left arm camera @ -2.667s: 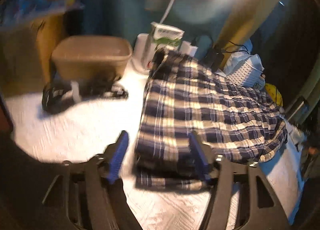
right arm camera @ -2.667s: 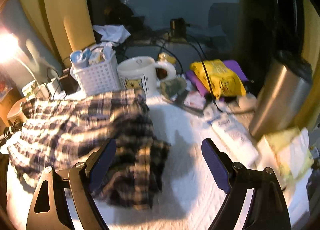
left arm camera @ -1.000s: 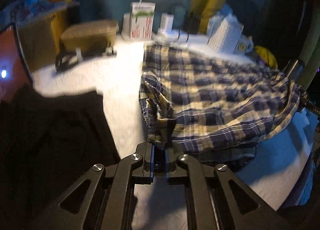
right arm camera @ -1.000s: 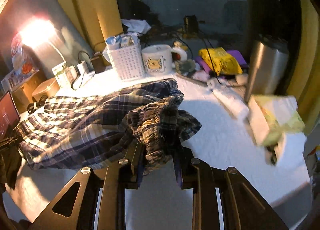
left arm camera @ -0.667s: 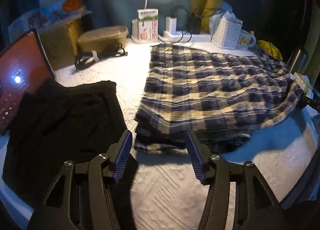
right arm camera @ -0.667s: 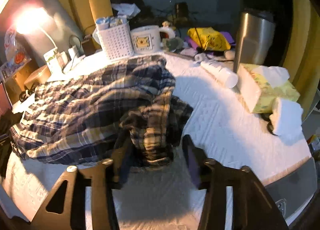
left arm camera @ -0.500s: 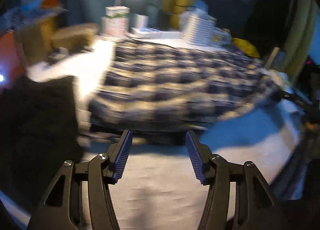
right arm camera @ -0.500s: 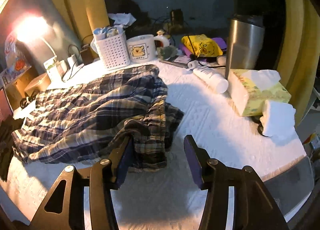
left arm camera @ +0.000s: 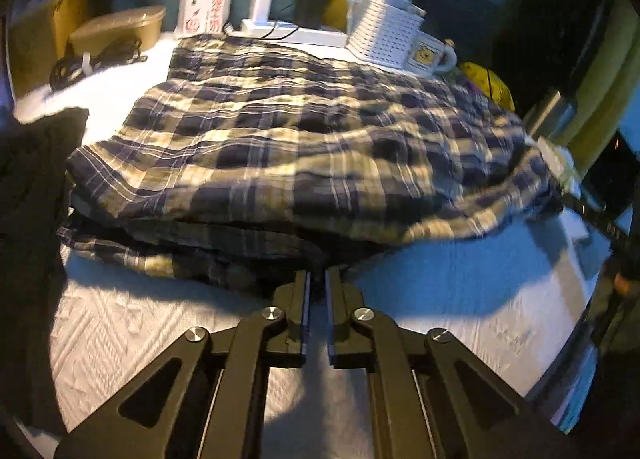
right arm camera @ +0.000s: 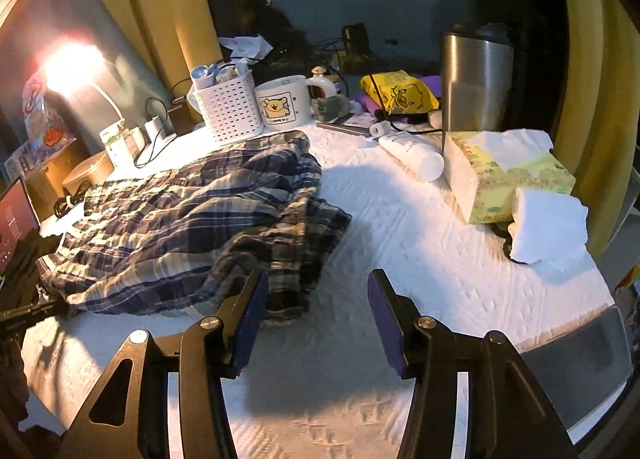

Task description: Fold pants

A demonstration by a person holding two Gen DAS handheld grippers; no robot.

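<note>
my left claw (left arm camera: 316,279) is pinched nearly shut right at the near hem of the plaid pants (left arm camera: 304,147), and it looks as if a dark fold of that hem sits between the pads, though the shadow there keeps me from being sure how much cloth is caught. i judge i hold it low and at the edge so i can lift the near layer and carry it over the rest for the next fold. my right claw (right arm camera: 316,311) stands about half wide with nothing between its pads; its left finger (right arm camera: 252,311) sits just in front of the bunched end of the pants (right arm camera: 192,227), the other finger over bare white bedspread (right arm camera: 420,243), so i take it as lined up to take that rumpled end. seen from the left claw the pants lie straight ahead and spread away from me, already doubled, a lower layer peeking out to the front left. their long axis runs from left to right across my view, one end near the black garment (left arm camera: 28,195) left of the claw, the other at the right where the cloth slopes down. beyond them a white basket (left arm camera: 384,35) and a bear mug (left arm camera: 428,55) stand well clear.
</note>
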